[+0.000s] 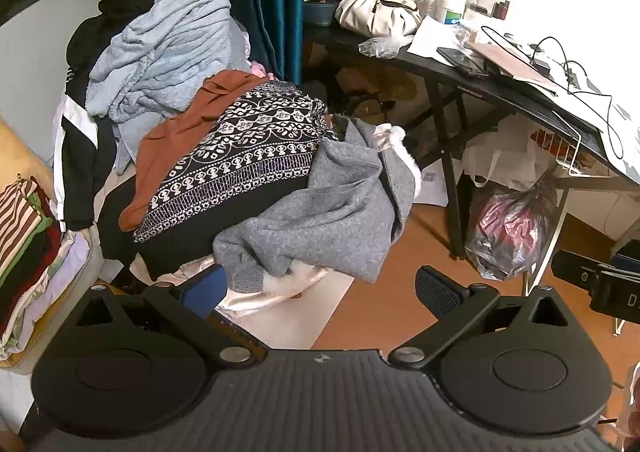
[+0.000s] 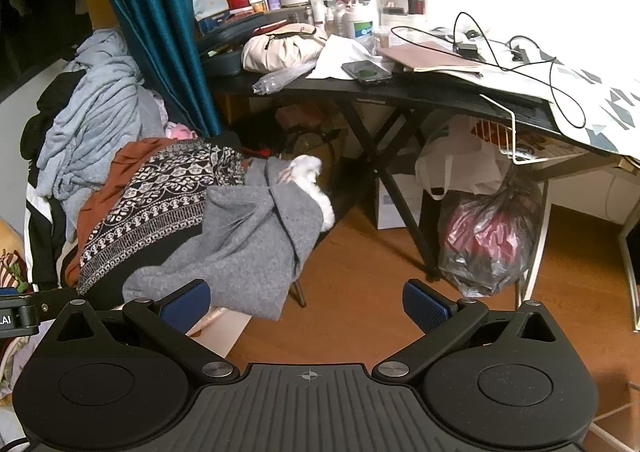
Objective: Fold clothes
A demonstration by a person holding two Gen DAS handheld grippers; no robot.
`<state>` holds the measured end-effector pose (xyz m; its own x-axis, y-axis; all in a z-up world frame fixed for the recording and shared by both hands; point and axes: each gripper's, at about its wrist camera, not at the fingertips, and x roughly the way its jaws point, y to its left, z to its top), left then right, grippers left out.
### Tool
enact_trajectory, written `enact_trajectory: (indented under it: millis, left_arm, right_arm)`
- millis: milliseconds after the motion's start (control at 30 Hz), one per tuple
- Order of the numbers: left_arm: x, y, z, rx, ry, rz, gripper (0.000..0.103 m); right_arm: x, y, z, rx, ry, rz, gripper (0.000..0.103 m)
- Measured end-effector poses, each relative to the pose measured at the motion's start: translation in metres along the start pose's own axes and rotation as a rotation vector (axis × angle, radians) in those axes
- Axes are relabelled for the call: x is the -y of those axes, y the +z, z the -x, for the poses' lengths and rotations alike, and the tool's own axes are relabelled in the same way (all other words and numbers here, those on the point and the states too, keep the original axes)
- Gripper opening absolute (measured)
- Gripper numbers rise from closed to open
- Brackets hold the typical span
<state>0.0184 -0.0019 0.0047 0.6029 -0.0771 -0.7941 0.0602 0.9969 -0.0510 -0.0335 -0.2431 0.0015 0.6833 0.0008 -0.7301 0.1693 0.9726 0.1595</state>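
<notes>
Grey, nubbly knit lies uppermost and nearest on the heap: a soft grey sweater with white fluffy trim (image 1: pixel 320 211) slumps over the front edge of the pile, one fold hanging toward the orange wooden floor (image 2: pixel 360 312); under it and further back sit a black garment with white woven pattern (image 1: pixel 248 155), a rust-brown cloth (image 1: pixel 176 147), and a pale blue fleecy blanket (image 1: pixel 168 43) piled highest against the teal curtain (image 2: pixel 148 23); at the far left edge of the left view a stack of already folded clothes, striped piece on top (image 1: pixel 20 228), rests beside the heap.

Both tools hover just short of the heap and carry nothing; the left gripper (image 1: pixel 320 286) has its fingers spread wide, the left pad near the satin-pink fabric (image 1: pixel 256 298) under the grey knit and the right pad over bare floor; the right gripper (image 2: pixel 306 306) is likewise spread, its left pad just at the sweater's hanging hem, whether touching I cannot tell.

By my reading the step in hand is picking the next piece, and the grey sweater is the likely one; nothing of it is yet spread or folded. The next move calls for closing on two separate edges of the knit alone, not the satin beneath, and lifting it free; loose layers may drag along, and the cluttered black desk (image 2: pixel 400 91) stands near on the right.
</notes>
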Motion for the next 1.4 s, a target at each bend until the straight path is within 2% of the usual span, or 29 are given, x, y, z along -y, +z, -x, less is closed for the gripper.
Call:
enact_trajectory:
  millis: [1400]
  left_arm:
    - [0.023,0.002,0.002,0.012,0.018,-0.014,0.102]
  right_arm:
    - [0.023,0.003,-0.003,-0.001,0.004,-0.015,0.102]
